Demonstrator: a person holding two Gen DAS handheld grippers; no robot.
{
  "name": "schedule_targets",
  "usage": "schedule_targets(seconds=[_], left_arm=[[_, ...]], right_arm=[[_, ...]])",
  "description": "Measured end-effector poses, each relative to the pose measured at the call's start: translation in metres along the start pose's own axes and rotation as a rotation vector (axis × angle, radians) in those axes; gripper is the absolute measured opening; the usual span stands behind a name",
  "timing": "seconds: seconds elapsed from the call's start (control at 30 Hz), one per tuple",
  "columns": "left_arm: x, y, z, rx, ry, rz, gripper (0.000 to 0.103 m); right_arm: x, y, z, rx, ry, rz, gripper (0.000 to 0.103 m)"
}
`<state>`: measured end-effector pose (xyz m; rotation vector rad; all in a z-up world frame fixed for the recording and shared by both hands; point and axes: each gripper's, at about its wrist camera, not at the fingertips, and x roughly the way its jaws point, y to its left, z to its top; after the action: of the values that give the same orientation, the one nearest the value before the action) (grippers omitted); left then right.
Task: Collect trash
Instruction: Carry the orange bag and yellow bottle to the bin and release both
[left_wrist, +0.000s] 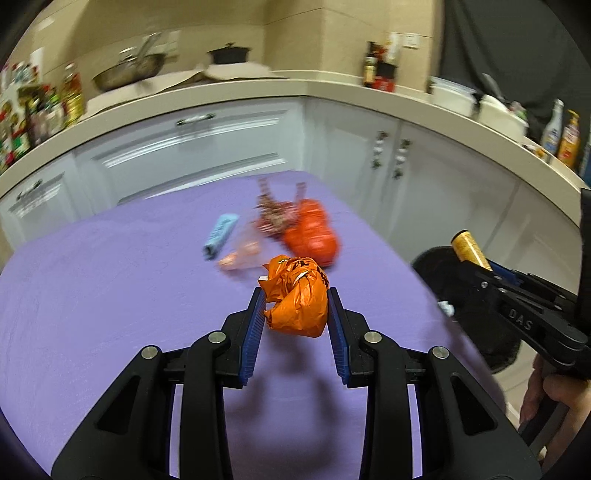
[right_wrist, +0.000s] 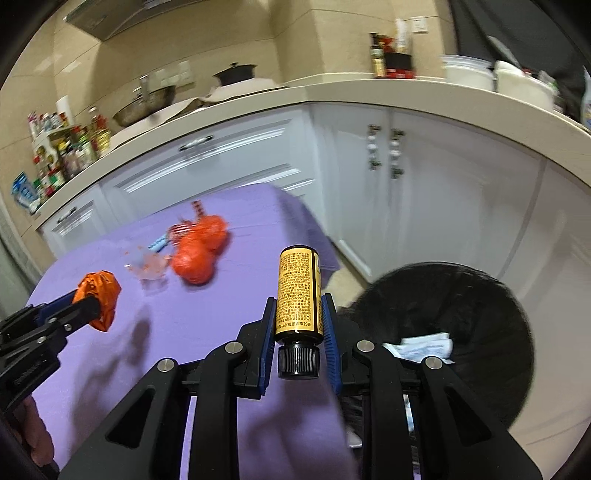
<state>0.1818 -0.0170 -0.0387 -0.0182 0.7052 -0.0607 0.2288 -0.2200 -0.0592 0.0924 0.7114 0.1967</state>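
Between my left gripper's (left_wrist: 295, 306) blue pads sits a crumpled orange wrapper (left_wrist: 295, 297), clamped and lifted off the purple table (left_wrist: 92, 295). My right gripper (right_wrist: 298, 325) is clamped on a small yellow bottle (right_wrist: 298, 295). Carrying step, I judge: next, swing both over the black bin (right_wrist: 461, 314) and release.

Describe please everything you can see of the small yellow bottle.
The small yellow bottle looks like plastic or glass, with a gold label of dense dark print and a ribbed black cap. It is held with the cap toward the camera, pinched between the blue pads of the right hand-held gripper, above the purple tablecloth's edge.
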Motion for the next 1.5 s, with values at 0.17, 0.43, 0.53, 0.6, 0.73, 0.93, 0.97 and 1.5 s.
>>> schedule_targets(seconds=[0.17,0.43,0.53,0.6,0.73,0.93,0.97,1.5], left_arm=[[0.005,-0.043,0.005,0.053,-0.001,-0.078,0.032],[0.019,-0.116,0.010,0.155,-0.012,-0.165,0.032],[0.027,-0.139,0.013,0.183,-0.020,-0.178,0.032],[0.033,-0.149,0.014,0.195,-0.016,-0.189,0.032],[0.042,-0.167,0.015,0.218,-0.023,-0.185,0.032],[0.056,-0.182,0.018,0.224,-0.044,-0.168,0.037],[0.057,-0.184,0.018,0.228,-0.048,-0.163,0.051],[0.049,-0.141,0.022,0.165,-0.063,-0.085,0.072]], right_arm=[[-0.016,-0.038,-0.004,0.045,-0.020,-0.076,0.025],[-0.029,-0.088,-0.010,0.095,-0.039,-0.159,0.025],[-0.028,-0.102,-0.013,0.108,-0.037,-0.180,0.025],[-0.028,-0.111,-0.015,0.118,-0.035,-0.189,0.025],[-0.027,-0.124,-0.018,0.136,-0.036,-0.202,0.025],[-0.023,-0.134,-0.018,0.145,-0.045,-0.225,0.026],[-0.021,-0.136,-0.019,0.148,-0.042,-0.231,0.036],[-0.030,-0.121,-0.010,0.143,-0.081,-0.236,0.059]])
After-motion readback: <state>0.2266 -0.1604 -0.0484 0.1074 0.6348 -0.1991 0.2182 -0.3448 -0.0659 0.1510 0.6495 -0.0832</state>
